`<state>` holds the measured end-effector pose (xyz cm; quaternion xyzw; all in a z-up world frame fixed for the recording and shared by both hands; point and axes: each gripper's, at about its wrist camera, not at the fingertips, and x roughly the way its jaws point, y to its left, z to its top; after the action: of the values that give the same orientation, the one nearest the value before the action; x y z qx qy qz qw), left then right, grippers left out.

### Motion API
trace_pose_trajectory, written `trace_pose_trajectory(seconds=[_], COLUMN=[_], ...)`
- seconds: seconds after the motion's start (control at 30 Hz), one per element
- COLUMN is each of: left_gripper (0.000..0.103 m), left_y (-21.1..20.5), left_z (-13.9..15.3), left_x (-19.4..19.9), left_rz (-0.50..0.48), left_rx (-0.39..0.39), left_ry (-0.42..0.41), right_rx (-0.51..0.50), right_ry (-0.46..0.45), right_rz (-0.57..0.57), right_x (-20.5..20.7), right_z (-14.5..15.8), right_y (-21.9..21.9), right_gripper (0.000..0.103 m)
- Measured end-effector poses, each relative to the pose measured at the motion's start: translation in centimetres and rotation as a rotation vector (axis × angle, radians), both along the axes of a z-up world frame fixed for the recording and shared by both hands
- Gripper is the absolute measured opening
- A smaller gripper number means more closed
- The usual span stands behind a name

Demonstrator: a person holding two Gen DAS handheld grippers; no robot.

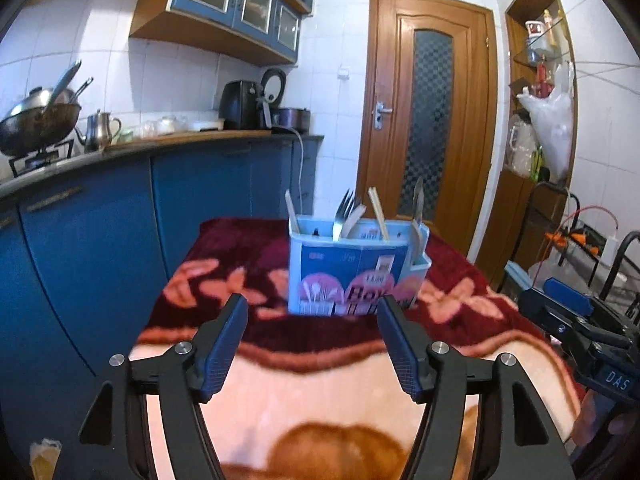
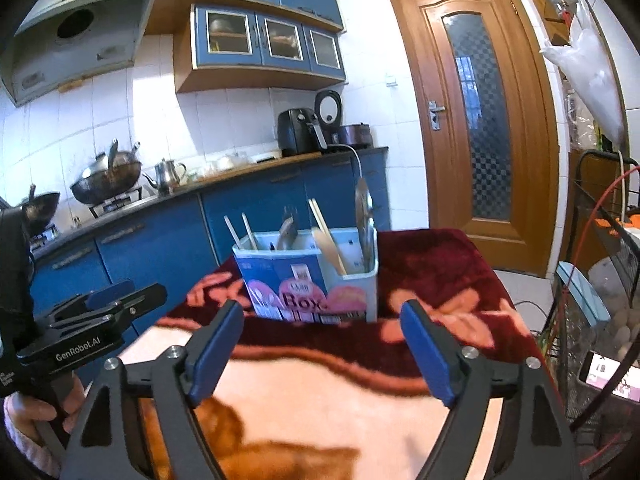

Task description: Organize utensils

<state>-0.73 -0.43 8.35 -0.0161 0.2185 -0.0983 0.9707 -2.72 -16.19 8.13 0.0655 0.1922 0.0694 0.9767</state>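
Note:
A light blue utensil box (image 1: pixel 352 276) (image 2: pixel 308 280) stands upright on the blanket-covered table, toward its far end. Forks (image 1: pixel 346 210), wooden chopsticks (image 1: pixel 379 214) (image 2: pixel 325 226), a wooden spoon (image 2: pixel 330 252) and a metal spoon (image 2: pixel 365 220) stick up out of it. My left gripper (image 1: pixel 313 308) hovers open in front of the box with nothing between its blue pads. My right gripper (image 2: pixel 322 314) also stands open and empty, just short of the box. In the right wrist view the left gripper's body (image 2: pixel 92 320) shows at the left, held by a hand (image 2: pixel 32 412).
The table is covered by a dark red and peach flowered blanket (image 1: pixel 320 380) (image 2: pixel 340 392). Blue kitchen cabinets (image 1: pixel 100 240) with woks and a kettle on the counter run along the left. A wooden door (image 1: pixel 428 120) stands behind. A wire rack (image 2: pixel 600 300) with cables crowds the right side.

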Motion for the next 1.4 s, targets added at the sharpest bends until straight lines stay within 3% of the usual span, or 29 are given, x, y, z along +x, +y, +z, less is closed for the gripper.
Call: trace_pose_trajectory(seconds=[0.1, 0.5, 0.83, 1.4], left_gripper=[0.069, 0.069, 0.069, 0.069], left_y=[0.0, -0.1, 0.4, 0.5], left_z=[-1.6, -6.0, -6.6, -7.1], left_x=[0.3, 1.2, 1.1, 1.3], left_rz=[0.014, 0.074, 0.117, 0.132], left_rx=[0.013, 0.033, 0.035, 0.029], left_ry=[0.025, 0.044, -0.013, -0.015], right_rx=[-0.003, -0.015, -0.047, -0.053], right_ry=[0.007, -0.004, -0.040, -0.053], right_rz=[-0.016, -0.099, -0.136, -0.140], right_x=[-0.3, -0.7, -0.8, -1.0], right_z=[-1.4, -5.4, -6.0, -6.1], right_y=[-0.2, -1.4, -1.4, -1.3], right_gripper=[0.095, 0.101, 0.101, 0.101])
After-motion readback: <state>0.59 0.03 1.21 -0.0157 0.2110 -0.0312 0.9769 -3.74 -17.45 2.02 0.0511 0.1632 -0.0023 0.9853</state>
